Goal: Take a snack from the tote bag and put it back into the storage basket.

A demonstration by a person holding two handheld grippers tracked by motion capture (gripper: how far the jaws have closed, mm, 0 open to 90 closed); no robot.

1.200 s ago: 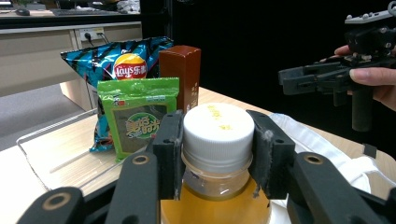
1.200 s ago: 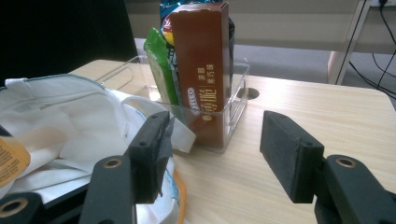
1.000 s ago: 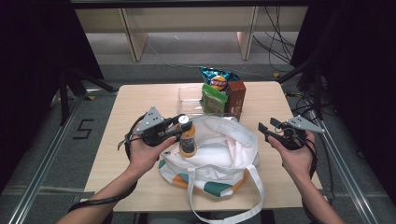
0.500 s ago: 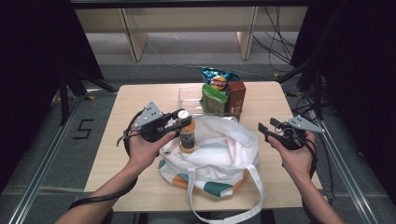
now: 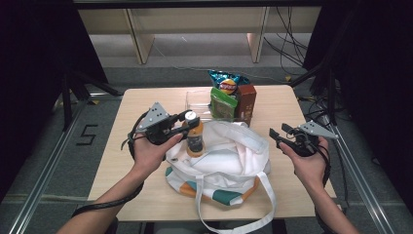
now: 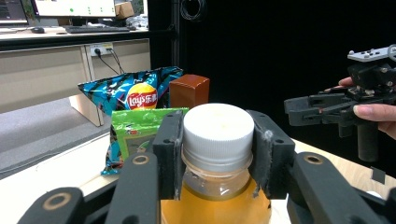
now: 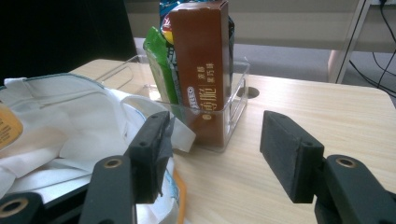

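Note:
A bottle of orange drink [image 5: 195, 139] with a white cap stands upright over the left rim of the open white tote bag [image 5: 229, 161]. My left gripper [image 5: 189, 118] is shut on the bottle's cap and neck. In the left gripper view both pads press the sides of the cap [image 6: 218, 126]. My right gripper [image 5: 278, 134] hovers open and empty just right of the bag. In the right gripper view its jaws [image 7: 215, 149] stand apart over the tabletop, facing the brown box [image 7: 205, 70].
A clear bin [image 5: 197, 100] at the table's far middle holds a chips bag [image 5: 226, 83], a green packet [image 5: 223, 105] and the brown box [image 5: 247, 100]. The bag's handles [image 5: 265, 204] trail over the table's near edge. Bare wood [image 7: 303, 107] lies right of the bin.
My left gripper has risen slightly with the bottle in it. The right hand has kept still.

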